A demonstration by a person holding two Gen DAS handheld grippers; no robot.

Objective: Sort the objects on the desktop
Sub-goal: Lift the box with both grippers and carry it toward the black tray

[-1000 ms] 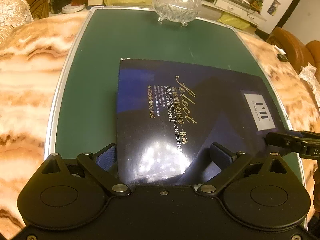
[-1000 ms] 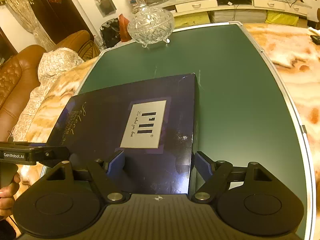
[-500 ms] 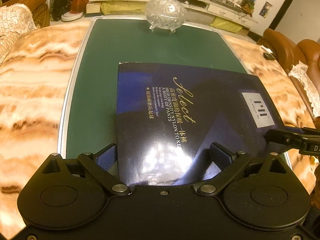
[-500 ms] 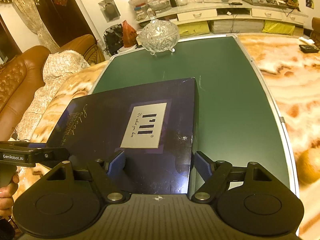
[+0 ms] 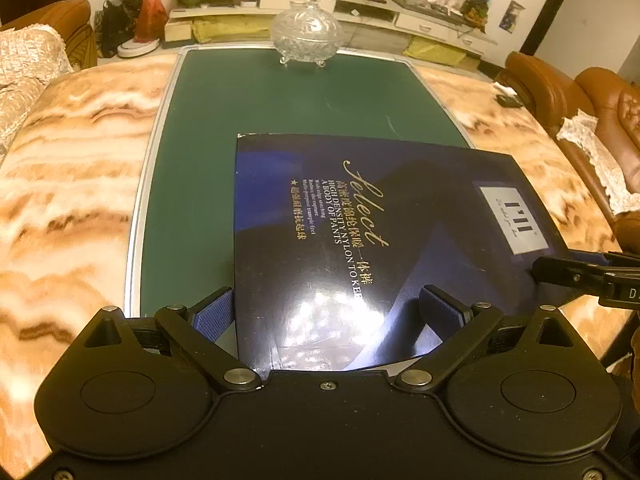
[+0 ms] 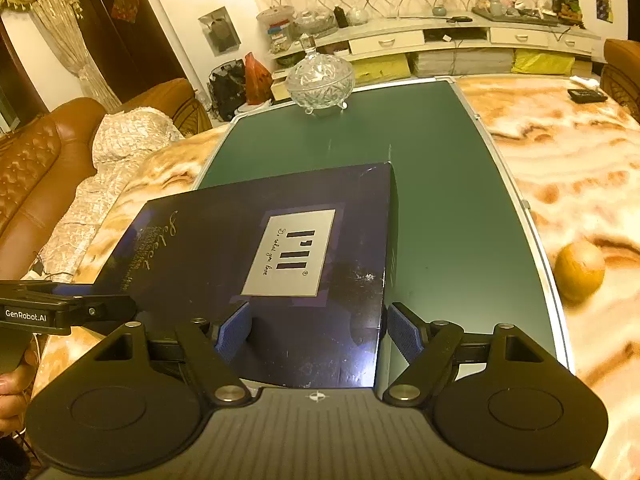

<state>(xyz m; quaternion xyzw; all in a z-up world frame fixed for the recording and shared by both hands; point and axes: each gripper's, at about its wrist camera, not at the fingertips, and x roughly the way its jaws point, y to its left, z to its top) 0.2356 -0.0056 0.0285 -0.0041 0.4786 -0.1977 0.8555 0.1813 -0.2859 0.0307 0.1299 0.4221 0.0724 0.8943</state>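
Clearly, I am carrying the dark blue hosiery box with both tools at once, because it is too broad and flat for one pair of jaws to steady. The left gripper is straddling the near edge at the box's left end, its jaws standing wide with the blue pads to either side of the box's left part; I cannot tell whether the pads are actually pressing. The right gripper is doing the same at the other end, jaws wide, one pad over the lid and the other just outside the box's right side wall.

The box is sitting low over the near part of the green mat on the marble-patterned bench, and I cannot tell whether it is resting or lifted slightly. Its long axis is running left to right between my two tools, lid facing up. The gold "Select" lettering is reading sideways, toward the right end, where the silver label is sitting.

Farther off, the cut-glass lidded bowl is standing at the mat's far edge, well apart from the box. A round orange fruit is lying on the bench just beside the mat's right rim.
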